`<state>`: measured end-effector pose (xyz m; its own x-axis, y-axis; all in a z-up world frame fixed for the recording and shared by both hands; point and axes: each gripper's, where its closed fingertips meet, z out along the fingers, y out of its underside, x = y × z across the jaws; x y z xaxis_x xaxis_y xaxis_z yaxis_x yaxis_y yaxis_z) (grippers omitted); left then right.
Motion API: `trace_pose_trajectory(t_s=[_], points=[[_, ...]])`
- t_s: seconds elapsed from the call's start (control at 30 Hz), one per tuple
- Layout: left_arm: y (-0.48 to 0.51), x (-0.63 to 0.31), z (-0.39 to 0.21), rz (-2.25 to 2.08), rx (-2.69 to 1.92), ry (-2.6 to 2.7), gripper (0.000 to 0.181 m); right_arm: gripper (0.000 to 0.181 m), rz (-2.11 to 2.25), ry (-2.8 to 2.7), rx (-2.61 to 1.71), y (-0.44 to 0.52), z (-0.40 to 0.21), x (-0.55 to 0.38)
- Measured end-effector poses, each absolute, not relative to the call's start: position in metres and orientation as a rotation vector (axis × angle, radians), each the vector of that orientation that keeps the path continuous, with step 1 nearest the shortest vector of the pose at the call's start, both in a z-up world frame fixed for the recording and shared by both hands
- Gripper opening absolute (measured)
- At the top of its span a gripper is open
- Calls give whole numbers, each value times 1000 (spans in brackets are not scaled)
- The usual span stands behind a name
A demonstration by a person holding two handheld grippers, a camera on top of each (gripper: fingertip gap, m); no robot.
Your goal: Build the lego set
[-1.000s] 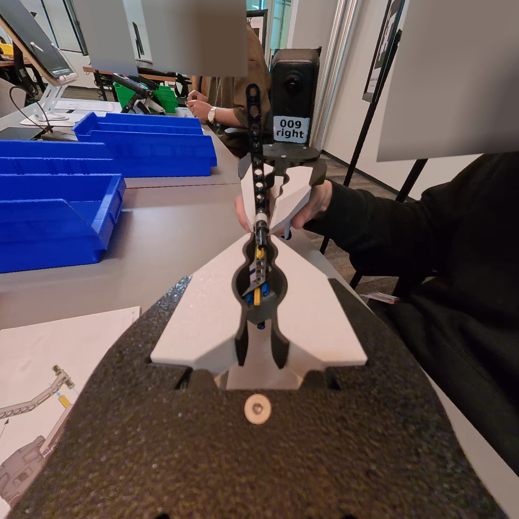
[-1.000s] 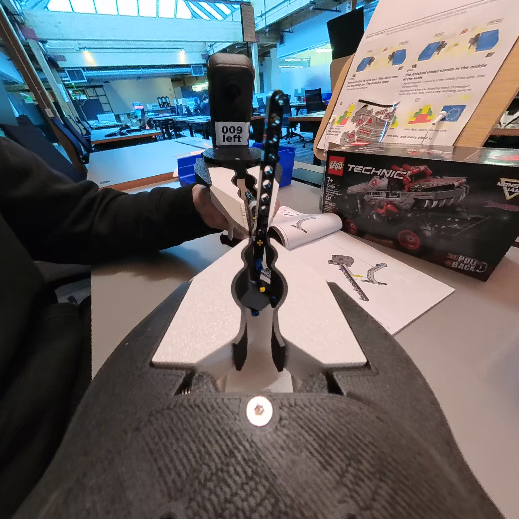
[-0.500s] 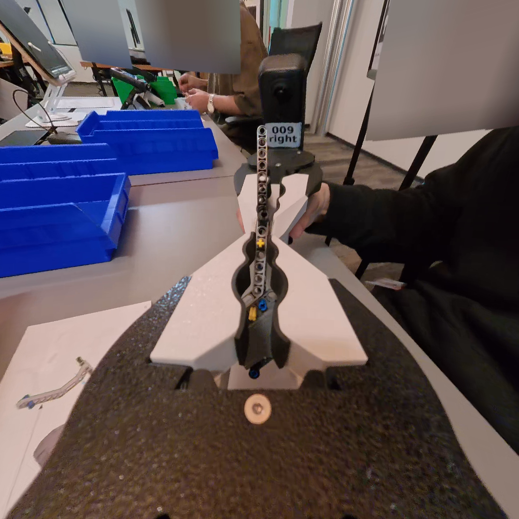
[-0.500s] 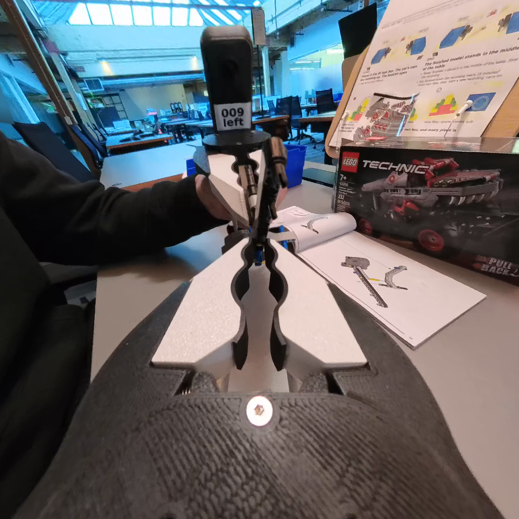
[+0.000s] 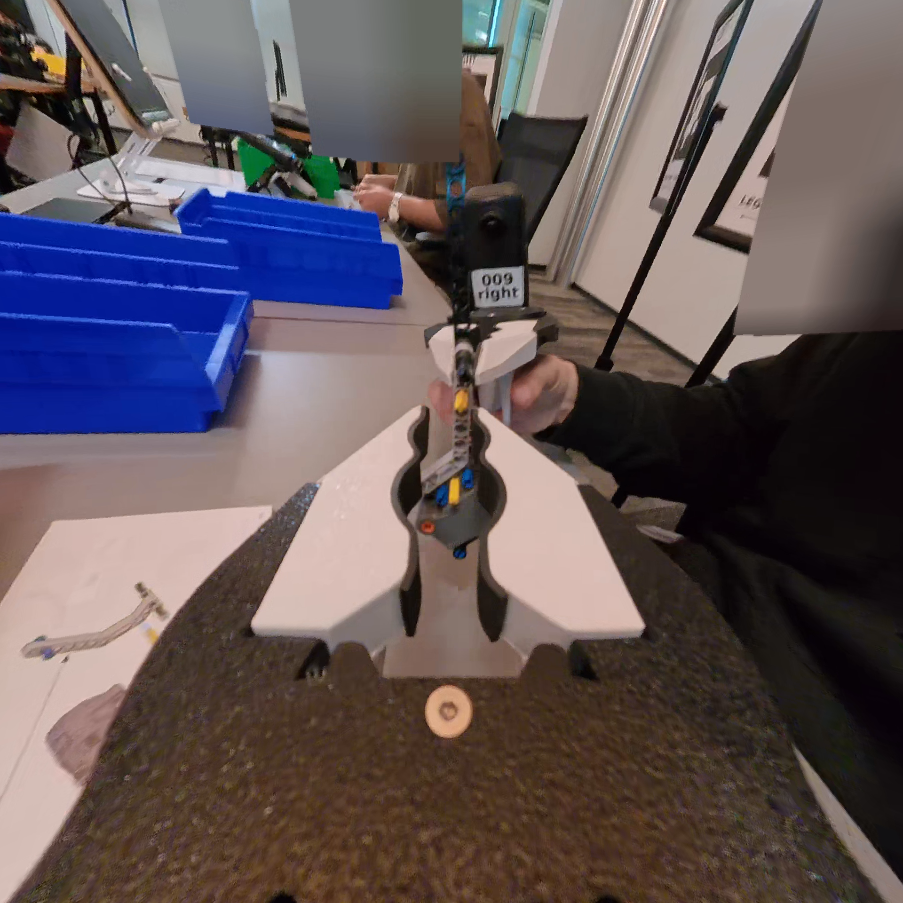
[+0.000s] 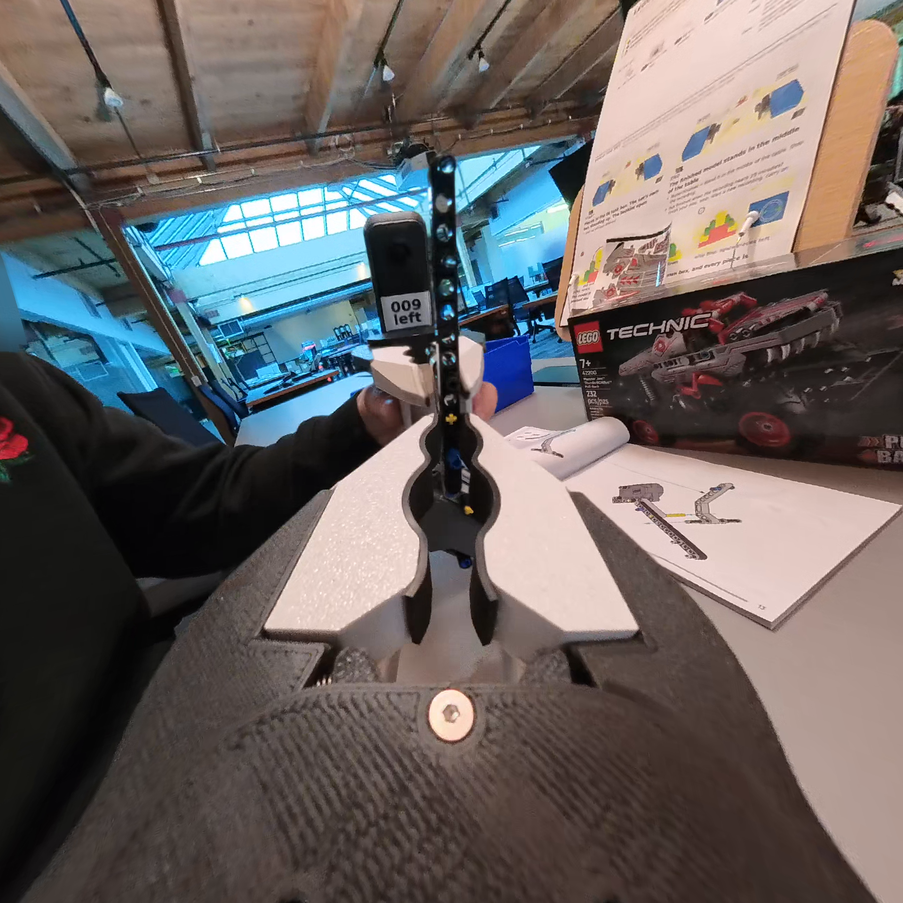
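A partly built lego assembly hangs in the air between my two grippers, which face each other. It has a long black holed beam (image 6: 445, 273) standing upright, a light grey angled beam (image 5: 459, 430) and a dark grey block (image 5: 452, 525) with blue and yellow pins. My right gripper (image 6: 450, 421) is shut on the assembly, whose lower part sits in its jaw hollow. My left gripper (image 5: 450, 418) is slightly open around the grey beam, with a gap showing on the left side. Each gripper also shows in the other's view: the right gripper (image 5: 466, 356) and the left gripper (image 6: 442, 386).
Blue bins (image 5: 122, 352) stand on the grey table (image 5: 303, 415) to the left. An open instruction booklet (image 6: 708, 527) lies to the right, in front of the set's box (image 6: 757, 361) and a propped instruction sheet (image 6: 708, 122). Black sleeves (image 5: 684, 440) reach in. Another person (image 5: 415, 210) sits behind. The tips of both grippers are at nearly the same place.
My left gripper's jaws have parted a little, and the assembly now sits farther out toward their tips. The assembly has gone deeper into my right gripper. The right wrist view has tilted upward.
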<state>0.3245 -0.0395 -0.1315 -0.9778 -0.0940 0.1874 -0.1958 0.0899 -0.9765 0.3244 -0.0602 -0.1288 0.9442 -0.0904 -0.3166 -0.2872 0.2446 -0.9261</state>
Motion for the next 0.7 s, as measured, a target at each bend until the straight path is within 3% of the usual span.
trace_pose_trajectory(t_s=[0.2,0.7], points=[[-50,315,-145,1965,227,-2353,6,4,130,321,-1369,-50,-132,319],[-49,315,-142,1995,209,-2373,5,4,81,309,-1453,-48,-139,318]])
